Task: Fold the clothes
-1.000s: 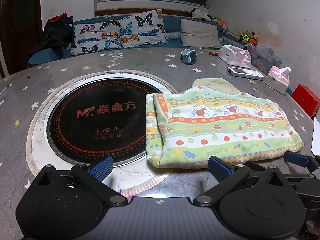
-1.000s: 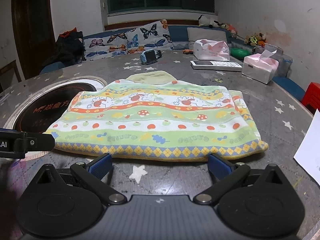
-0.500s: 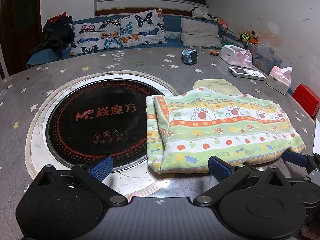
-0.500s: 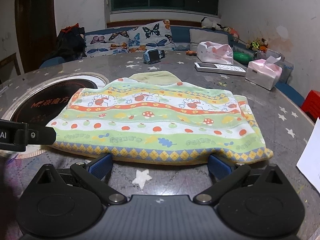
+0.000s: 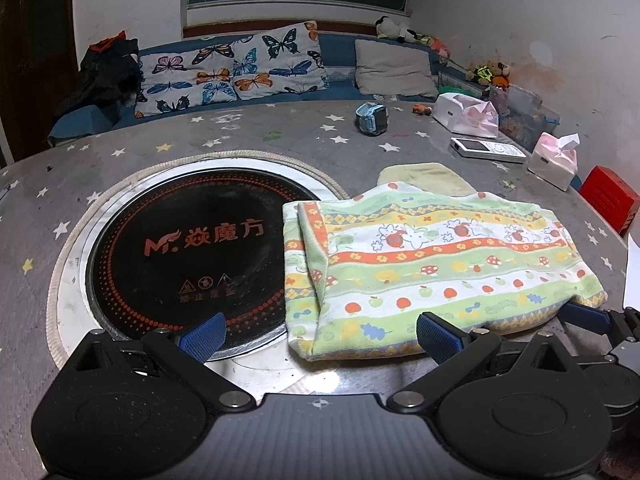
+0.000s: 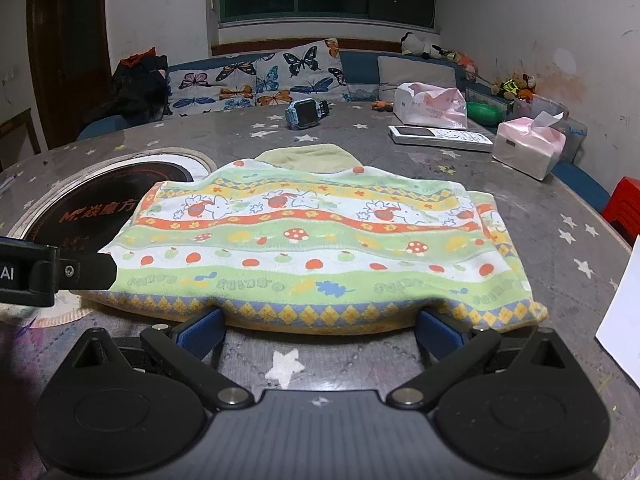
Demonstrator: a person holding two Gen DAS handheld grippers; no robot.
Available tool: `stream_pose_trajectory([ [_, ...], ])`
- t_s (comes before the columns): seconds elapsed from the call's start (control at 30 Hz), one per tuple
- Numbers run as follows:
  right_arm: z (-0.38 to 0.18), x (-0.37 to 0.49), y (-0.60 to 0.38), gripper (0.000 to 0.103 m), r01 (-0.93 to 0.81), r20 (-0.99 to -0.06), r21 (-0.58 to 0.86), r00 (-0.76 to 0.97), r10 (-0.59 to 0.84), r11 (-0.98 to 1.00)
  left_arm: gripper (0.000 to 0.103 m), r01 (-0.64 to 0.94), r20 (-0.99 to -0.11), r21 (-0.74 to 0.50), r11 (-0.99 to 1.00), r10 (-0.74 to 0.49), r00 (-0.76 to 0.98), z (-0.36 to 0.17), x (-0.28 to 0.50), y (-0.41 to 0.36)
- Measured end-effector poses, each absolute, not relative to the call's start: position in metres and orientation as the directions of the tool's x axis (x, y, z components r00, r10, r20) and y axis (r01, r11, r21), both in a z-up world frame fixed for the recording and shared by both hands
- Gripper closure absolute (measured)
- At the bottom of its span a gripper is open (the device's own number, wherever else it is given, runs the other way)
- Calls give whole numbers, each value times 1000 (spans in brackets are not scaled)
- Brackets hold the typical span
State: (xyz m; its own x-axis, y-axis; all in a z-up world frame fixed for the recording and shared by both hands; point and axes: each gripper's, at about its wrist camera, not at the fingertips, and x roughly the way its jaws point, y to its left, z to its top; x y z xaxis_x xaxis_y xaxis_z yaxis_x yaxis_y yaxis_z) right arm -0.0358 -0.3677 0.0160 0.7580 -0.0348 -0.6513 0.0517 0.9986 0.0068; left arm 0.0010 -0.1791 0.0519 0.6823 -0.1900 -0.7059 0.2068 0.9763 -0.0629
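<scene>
- The grey star-patterned round table [image 6: 520,208] carries a folded, striped green-and-orange printed cloth garment [image 6: 312,240], its left end lapping the black round induction hob [image 5: 180,248].
- Right gripper [image 6: 320,326]: fingers spread wide, blue tips under the garment's near hem.
- Left gripper [image 5: 320,334]: spread wide at the garment's left corner, holding nothing.

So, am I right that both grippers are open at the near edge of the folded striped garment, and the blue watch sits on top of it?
Not quite: the blue watch sits on the bare table well behind the folded striped garment, as the right wrist view shows. Both the left gripper and right gripper are open at its near edge.
</scene>
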Motion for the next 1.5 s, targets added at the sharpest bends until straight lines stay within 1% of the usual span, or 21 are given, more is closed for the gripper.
stream_pose_trajectory([
  [0.57,20,-44,-374,0,77,-647,14,761,-50,997,0,239,-706,-70,968,-217,674,51,-6,-192],
  [1.5,13,-25,-366,0,74,-661,-5,748,-59,997,0,223,-716,-74,972,-207,666,46,5,-187],
])
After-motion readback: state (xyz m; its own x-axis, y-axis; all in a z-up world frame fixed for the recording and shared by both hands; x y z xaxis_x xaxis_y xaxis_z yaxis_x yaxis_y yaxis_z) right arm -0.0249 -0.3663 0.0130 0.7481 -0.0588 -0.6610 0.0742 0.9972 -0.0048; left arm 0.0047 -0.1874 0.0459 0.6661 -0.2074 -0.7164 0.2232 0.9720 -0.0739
